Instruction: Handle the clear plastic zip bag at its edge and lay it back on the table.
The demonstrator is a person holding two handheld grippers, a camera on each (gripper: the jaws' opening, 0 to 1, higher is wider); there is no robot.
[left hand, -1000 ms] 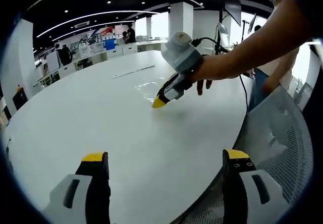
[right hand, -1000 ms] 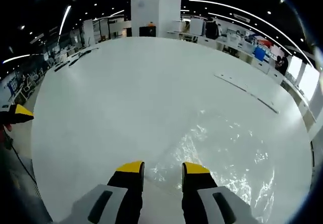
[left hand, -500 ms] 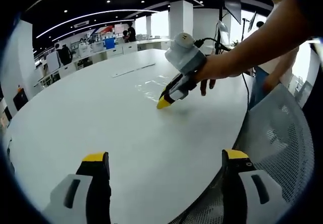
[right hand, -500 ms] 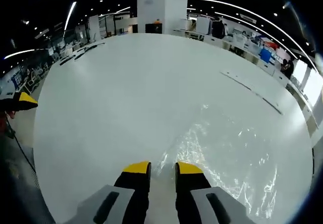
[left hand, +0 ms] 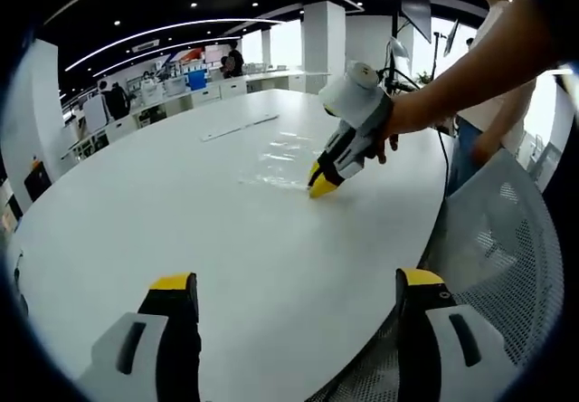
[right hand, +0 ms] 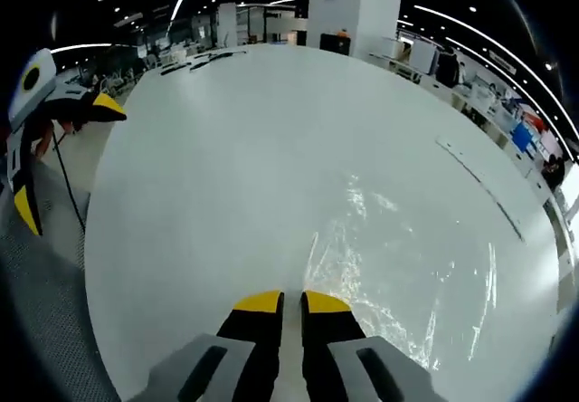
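One clear zip bag (right hand: 398, 266) lies flat on the white bench (right hand: 226, 148), its long axis running away from the right gripper (right hand: 282, 304) toward the far rim. That gripper's yellow-tipped jaws are nearly pressed together at the bag's near edge; a second ago they stood apart. The left gripper (left hand: 294, 293) hangs spread wide over the bench edge beside one mesh chair (left hand: 507, 239).

One clear plastic zip bag (right hand: 407, 266) lies on one round white table (right hand: 226, 148). Two grippers are present: the left gripper (left hand: 298, 316) and the right gripper (right hand: 282, 304). One long thin strip (left hand: 238, 128) rests on the table. One mesh chair back (left hand: 507, 239) stands beside it. Two white pillars (left hand: 324, 35) rise beyond.
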